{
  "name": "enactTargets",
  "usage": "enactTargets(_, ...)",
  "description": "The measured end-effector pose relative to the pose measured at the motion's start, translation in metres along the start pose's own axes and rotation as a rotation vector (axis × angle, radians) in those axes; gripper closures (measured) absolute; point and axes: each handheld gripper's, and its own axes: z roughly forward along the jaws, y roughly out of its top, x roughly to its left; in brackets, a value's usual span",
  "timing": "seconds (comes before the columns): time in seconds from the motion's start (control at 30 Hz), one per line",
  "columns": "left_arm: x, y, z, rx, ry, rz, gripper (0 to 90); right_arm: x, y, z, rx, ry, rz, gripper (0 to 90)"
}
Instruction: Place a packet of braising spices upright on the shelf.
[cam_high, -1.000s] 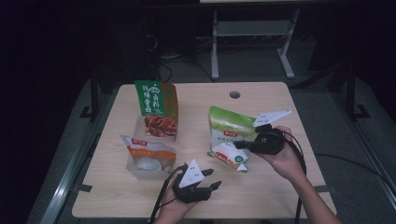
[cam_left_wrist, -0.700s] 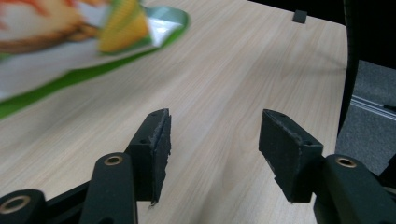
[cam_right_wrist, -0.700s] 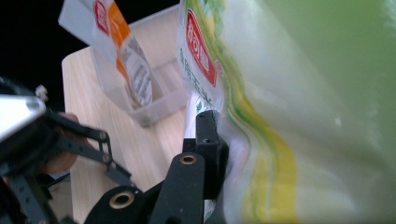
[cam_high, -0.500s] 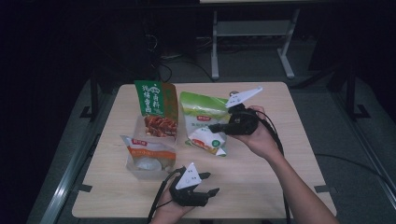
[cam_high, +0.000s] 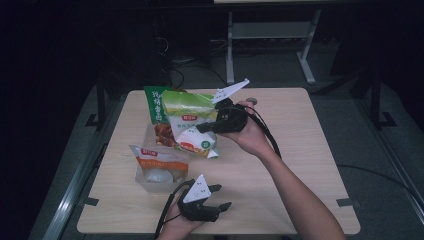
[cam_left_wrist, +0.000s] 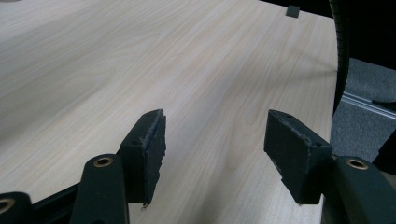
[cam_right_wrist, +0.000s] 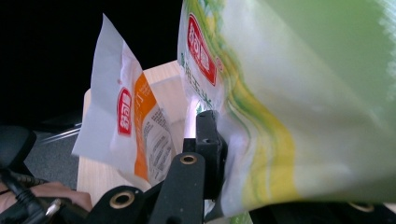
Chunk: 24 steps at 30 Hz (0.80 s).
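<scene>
We are pinching the light green snack bag (cam_high: 192, 120) with our right gripper (cam_high: 207, 127), the jaws pressed tight on its edge, and holding it up off the tabletop (cam_high: 300, 150) toward the left-centre, in front of the dark green bag (cam_high: 155, 107) that is standing at the back. In the right gripper view the light green snack bag (cam_right_wrist: 289, 102) is hanging across the jaws, with the orange-and-white bag (cam_right_wrist: 135, 121) beyond it. In the high view that orange-and-white bag (cam_high: 157, 165) is lying on the tabletop just below the lifted one, near the left side. Our left gripper (cam_high: 220, 197) is hovering low near the front edge, its jaws spread and having just been opening, with nothing between them; in the left gripper view we are seeing bare wood (cam_left_wrist: 140, 70) between its pads (cam_left_wrist: 149, 149).
</scene>
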Motion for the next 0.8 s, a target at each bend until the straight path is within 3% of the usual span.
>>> enactTargets(0.23,0.001,0.000,-0.001,-0.003,-0.003,0.009,37.1,0.001,0.013,0.021,0.008,0.021,-0.038,85.6)
enactTargets(0.8,0.001,-0.002,-0.001,-0.004,-0.010,0.004,36.1,0.001,0.031,0.056,0.001,0.069,-0.035,85.7)
